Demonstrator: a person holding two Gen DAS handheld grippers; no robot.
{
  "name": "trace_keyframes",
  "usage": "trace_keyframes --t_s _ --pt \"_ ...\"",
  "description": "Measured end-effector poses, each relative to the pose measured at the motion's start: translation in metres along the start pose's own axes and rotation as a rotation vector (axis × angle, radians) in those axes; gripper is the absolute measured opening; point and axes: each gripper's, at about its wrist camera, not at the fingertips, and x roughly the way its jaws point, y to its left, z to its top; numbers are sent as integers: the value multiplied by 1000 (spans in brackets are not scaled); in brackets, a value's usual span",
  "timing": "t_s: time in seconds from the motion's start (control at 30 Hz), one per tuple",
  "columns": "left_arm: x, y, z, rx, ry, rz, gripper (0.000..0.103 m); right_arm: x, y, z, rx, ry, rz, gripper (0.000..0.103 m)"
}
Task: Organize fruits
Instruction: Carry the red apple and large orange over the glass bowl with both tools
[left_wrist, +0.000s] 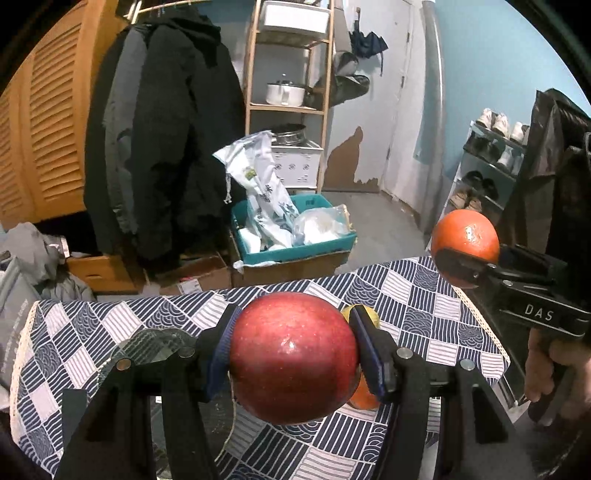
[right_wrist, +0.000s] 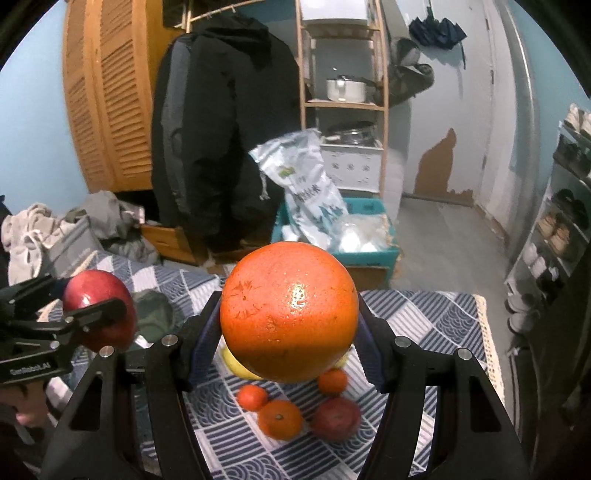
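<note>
My left gripper (left_wrist: 293, 354) is shut on a large red apple (left_wrist: 291, 354), held above the table; the same apple (right_wrist: 94, 299) shows at the left of the right wrist view. My right gripper (right_wrist: 290, 314) is shut on a big orange (right_wrist: 288, 310), also lifted clear of the table, and that orange (left_wrist: 465, 236) appears at the right of the left wrist view. Beneath the orange lie two small tangerines (right_wrist: 252, 397), a larger tangerine (right_wrist: 280, 419), a red apple (right_wrist: 335, 419) and part of a yellow fruit (right_wrist: 236, 365).
The table wears a blue-and-white patterned cloth (left_wrist: 424, 295). A glass plate (left_wrist: 155, 341) lies on its left part. Behind the table stand a teal bin (left_wrist: 291, 251) with bags, cardboard boxes, hanging dark coats (left_wrist: 166, 147), a wooden shelf (left_wrist: 288, 107) and a shoe rack (left_wrist: 491, 166).
</note>
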Motion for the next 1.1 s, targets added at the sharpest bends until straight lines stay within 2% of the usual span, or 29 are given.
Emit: trace_keyframes --t_s 0.6,1.1 --pt "-18 70 -16 -102 -5 78 61 27 70 24 -67 16 117 66" --pt "-31 139 -36 -213 -1 158 61 61 147 36 -139 67 225 66"
